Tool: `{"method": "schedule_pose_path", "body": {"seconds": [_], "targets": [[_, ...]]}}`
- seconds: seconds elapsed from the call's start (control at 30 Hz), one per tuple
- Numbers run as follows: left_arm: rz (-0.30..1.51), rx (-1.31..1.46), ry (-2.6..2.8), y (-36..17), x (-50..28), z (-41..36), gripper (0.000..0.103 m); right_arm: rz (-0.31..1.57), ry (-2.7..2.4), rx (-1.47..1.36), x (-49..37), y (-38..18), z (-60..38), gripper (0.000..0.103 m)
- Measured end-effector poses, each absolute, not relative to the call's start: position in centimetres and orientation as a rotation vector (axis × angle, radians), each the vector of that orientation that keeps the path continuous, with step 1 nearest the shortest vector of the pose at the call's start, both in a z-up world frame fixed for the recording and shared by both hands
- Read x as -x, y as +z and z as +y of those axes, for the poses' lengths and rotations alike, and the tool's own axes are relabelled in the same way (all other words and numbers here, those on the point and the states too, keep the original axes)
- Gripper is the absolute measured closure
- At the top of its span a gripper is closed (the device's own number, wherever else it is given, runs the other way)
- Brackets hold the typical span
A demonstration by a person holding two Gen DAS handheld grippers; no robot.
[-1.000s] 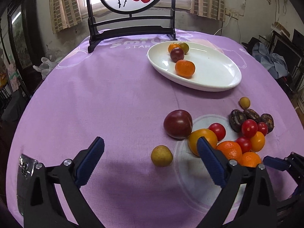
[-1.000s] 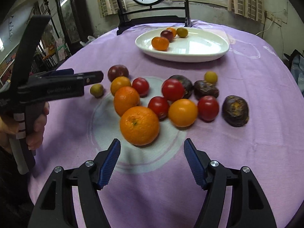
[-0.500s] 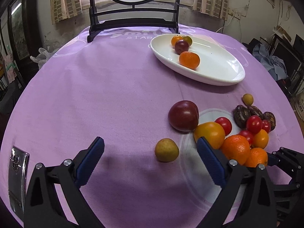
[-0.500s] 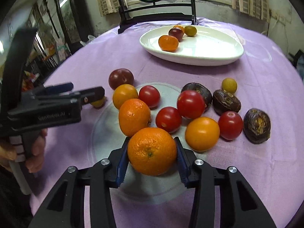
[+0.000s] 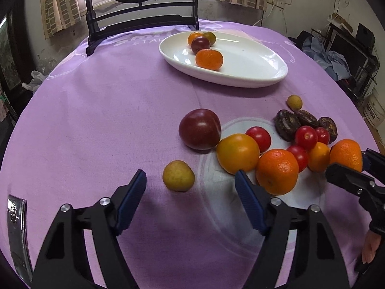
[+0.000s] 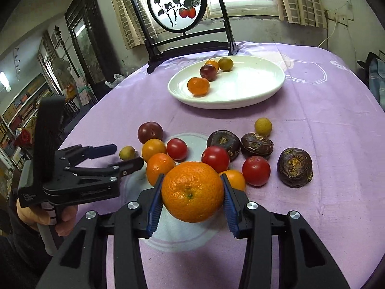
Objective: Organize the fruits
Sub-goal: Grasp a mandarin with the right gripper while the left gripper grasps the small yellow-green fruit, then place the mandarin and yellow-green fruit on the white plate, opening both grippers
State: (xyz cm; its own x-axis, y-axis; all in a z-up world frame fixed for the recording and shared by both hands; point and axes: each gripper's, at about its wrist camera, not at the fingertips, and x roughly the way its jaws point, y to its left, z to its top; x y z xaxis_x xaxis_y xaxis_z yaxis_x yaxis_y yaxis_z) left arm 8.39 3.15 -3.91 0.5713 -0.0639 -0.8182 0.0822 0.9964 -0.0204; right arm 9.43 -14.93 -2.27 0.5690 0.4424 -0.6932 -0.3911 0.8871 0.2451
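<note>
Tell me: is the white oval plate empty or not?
Not empty. The white oval plate holds four small fruits, grouped at one end.

Right claw (image 6: pixel 192 193) clamps an orange (image 6: pixel 192 191) lifted above the purple tablecloth (image 6: pixel 312 125).

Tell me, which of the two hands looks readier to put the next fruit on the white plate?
The right. The right gripper is already clamped on an orange, with the white plate ahead of it. The left gripper holds nothing; its jaws have just been closing, with the small yellow fruit just ahead.
</note>
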Motion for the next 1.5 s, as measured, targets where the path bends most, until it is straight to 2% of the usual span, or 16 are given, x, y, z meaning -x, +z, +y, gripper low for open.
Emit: {"method": "schedule_pose_path", "body": {"seconds": [0.07,0.1,0.13,0.2,0.47,0.73,1.07,1.47,1.5], "targets": [[0.955,-0.006,-0.09,-4.0,-8.4,3.3,0.033,0.829,0.497,-0.062,-9.4,-2.2,-14.8,0.058],[0.958,0.0,-0.1,-4.0,-8.4,3.3,0.042,0.826,0.5,-0.06,-9.4,-2.2,-14.7,0.058],[0.96,-0.002,-0.111,-4.1,-8.4,3.2,0.061,0.824,0.502,-0.057,-9.4,-2.2,-14.6,0.058],[0.962,-0.04,-0.101,-4.5,-8.6,2.9,0.076,0.829,0.501,-0.055,-9.3,-2.4,-14.5,0.058],[0.934,-0.05,-0.119,-3.7,-7.8,2.4,0.077,0.825,0.5,-0.073,-9.3,-2.4,-14.6,0.058],[0.812,-0.068,-0.139,2.1,-6.6,2.0,0.077,0.768,0.496,-0.11,-9.6,-0.2,-15.6,0.058],[0.797,-0.072,-0.088,4.7,-15.8,0.4,0.077,0.72,0.441,0.006,-16.4,3.8,-15.6,0.058],[0.92,-0.023,0.0,0.4,-27.4,1.6,0.076,0.911,0.404,0.035,-26.6,-1.1,-14.0,0.057],[0.918,-0.018,0.005,0.2,-27.6,1.7,0.068,0.919,0.407,0.041,-26.8,-1.4,-13.8,0.057]]}}
